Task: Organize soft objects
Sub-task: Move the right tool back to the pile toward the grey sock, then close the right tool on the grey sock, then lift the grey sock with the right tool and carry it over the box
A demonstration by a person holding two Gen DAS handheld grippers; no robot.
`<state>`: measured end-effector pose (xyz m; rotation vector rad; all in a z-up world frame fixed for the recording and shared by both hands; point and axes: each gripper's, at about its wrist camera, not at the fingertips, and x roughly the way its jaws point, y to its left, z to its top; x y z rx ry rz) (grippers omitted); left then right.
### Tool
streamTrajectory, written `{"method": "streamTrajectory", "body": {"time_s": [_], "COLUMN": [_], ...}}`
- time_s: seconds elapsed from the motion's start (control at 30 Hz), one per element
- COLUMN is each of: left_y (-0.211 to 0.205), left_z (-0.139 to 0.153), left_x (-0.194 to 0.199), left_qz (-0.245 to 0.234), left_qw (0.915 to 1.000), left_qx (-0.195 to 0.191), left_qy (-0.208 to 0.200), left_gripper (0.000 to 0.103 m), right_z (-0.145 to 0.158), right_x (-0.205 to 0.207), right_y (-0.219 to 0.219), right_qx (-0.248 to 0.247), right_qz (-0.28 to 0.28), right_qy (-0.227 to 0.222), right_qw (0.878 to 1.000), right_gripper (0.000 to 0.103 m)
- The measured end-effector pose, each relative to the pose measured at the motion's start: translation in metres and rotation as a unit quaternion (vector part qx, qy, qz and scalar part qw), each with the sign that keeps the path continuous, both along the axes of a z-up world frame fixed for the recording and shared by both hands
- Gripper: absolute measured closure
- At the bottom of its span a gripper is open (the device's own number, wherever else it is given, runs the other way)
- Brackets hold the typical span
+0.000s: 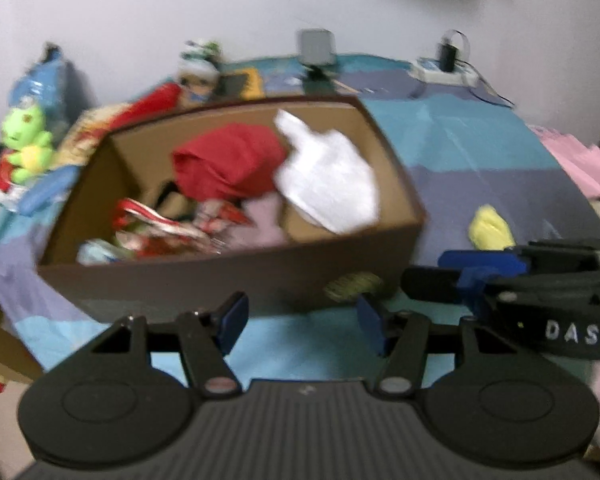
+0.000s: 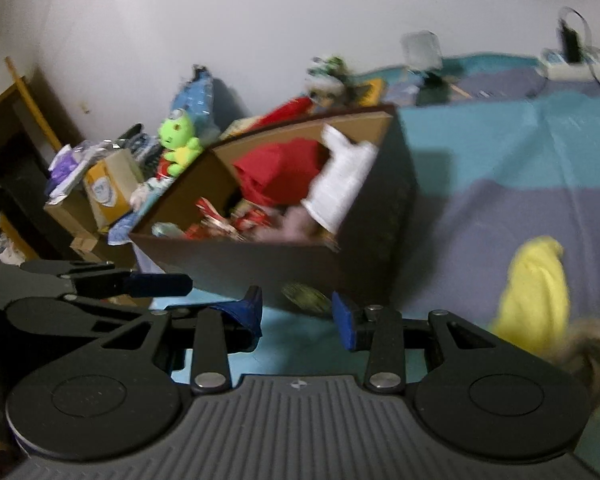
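the blue-and-purple striped bedspread (image 1: 480, 148) fills both views. on it, at twelve o'clock from the left gripper (image 1: 300, 320), sits the brown cardboard box (image 1: 228, 276), holding a red cloth (image 1: 228, 164), a white cloth (image 1: 332, 184) and blurred bits. a yellow cloth (image 2: 536, 292) lies on the spread at three o'clock from the right gripper (image 2: 298, 316). both grippers' jaws stand apart, nothing between them.

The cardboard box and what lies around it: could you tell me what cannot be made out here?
- Cardboard box: lower contents hidden by its front wall in both views.
- Box label: motion-blurred, unreadable.
- Yellow cloth: near end covered by a blurred tan object, right wrist view.
- Doll: too blurred for detail.
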<state>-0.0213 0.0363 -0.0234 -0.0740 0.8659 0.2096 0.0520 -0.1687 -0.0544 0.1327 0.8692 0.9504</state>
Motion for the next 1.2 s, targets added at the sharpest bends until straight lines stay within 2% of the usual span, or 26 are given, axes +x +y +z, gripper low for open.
{"method": "streamTrajectory", "body": {"time_s": [0.1, 0.3, 0.5, 0.7, 0.8, 0.93, 1.07, 1.2], "left_y": [-0.015, -0.063, -0.106, -0.15, -0.166, -0.172, -0.175, -0.17], "left_z": [-0.014, -0.03, -0.03, -0.029, -0.036, -0.052, -0.071, -0.081], "left_x": [0.002, 0.016, 0.037, 0.051, 0.063, 0.087, 0.099, 0.107], "left_qz": [-0.032, -0.135, -0.229, -0.307, -0.325, -0.33, -0.324, -0.314], "left_qw": [0.9989, 0.9893, 0.9713, 0.9478, 0.9429, 0.9396, 0.9437, 0.9463], "left_qx": [-0.03, -0.046, -0.064, -0.084, -0.067, -0.089, -0.066, -0.076], "left_qy": [0.015, 0.032, 0.017, -0.014, -0.023, 0.0, 0.012, 0.021], "left_gripper": [0.044, 0.043, 0.043, 0.044, 0.044, 0.044, 0.044, 0.042], "right_z": [-0.01, -0.02, -0.03, -0.044, -0.05, -0.055, -0.063, -0.074], "right_x": [0.002, 0.006, 0.012, 0.028, 0.038, 0.049, 0.059, 0.073], "right_y": [-0.02, -0.067, -0.115, -0.15, -0.16, -0.16, -0.152, -0.151], "right_qx": [-0.018, -0.044, -0.056, -0.062, -0.032, -0.003, 0.017, 0.053], "right_qz": [-0.025, -0.088, -0.162, -0.228, -0.244, -0.25, -0.236, -0.24], "right_qy": [0.015, 0.027, 0.045, 0.074, 0.106, 0.136, 0.159, 0.208], "right_qw": [0.999, 0.995, 0.984, 0.969, 0.963, 0.959, 0.958, 0.947], "right_gripper": [0.081, 0.081, 0.081, 0.081, 0.081, 0.081, 0.08, 0.076]}}
